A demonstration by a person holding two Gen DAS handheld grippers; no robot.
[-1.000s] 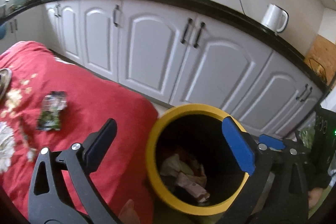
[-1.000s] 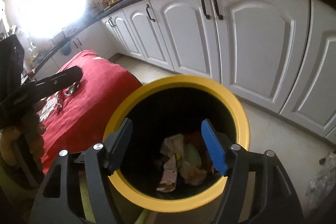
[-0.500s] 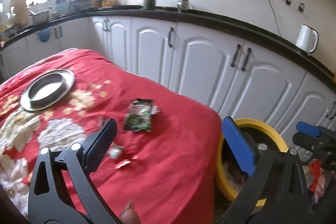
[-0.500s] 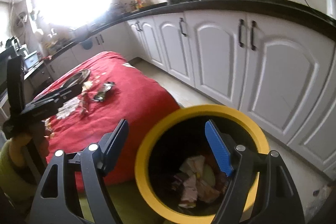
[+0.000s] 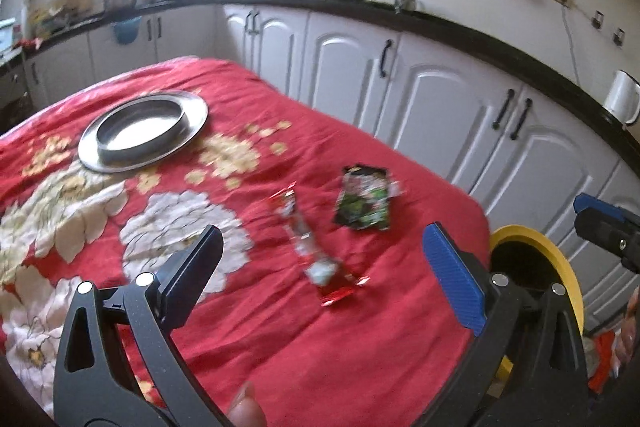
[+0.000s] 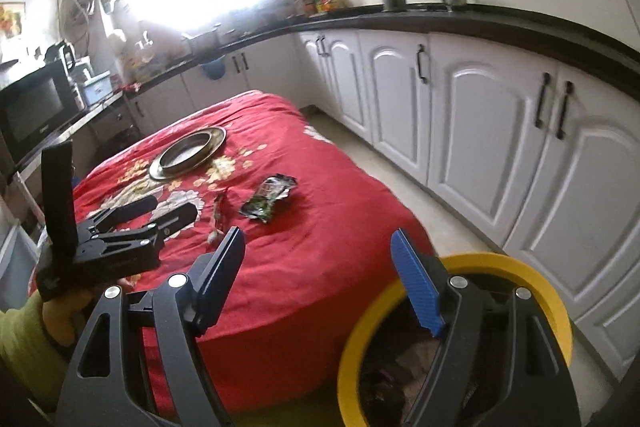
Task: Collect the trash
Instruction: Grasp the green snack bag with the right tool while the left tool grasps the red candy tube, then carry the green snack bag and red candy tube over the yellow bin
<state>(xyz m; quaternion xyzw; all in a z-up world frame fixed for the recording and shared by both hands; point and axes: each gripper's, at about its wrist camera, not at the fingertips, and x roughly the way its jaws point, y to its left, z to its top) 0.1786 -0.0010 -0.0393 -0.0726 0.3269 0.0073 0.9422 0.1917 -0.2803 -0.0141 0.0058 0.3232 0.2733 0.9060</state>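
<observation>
- The left claw [image 5: 320, 267] hangs over the red flowered cloth [image 5: 240, 327] on the tabletop, its jaws spread wide and holding nothing.
- A red wrapper [image 5: 316, 259] lies crumpled on the cloth, seen between the left claw's fingers, blurred.
- A green packet [image 5: 364, 203] lies flat just beyond the wrapper, nearer the cabinets [image 5: 432, 99].
- A steel plate [image 5: 144, 131] sits on the cloth, well apart from both pieces of trash.
- The right claw [image 6: 320, 287] is also spread and empty, held above the gap between the tabletop edge and the yellow bin [image 6: 536, 287].
- The bin stands on the floor beside the tabletop; crumpled trash [image 6: 416, 359] lies inside it, dim.
- From the right wrist view the left claw [image 6: 160, 211] shows above the cloth, near the wrapper [image 6: 218, 215] and packet [image 6: 268, 197].
</observation>
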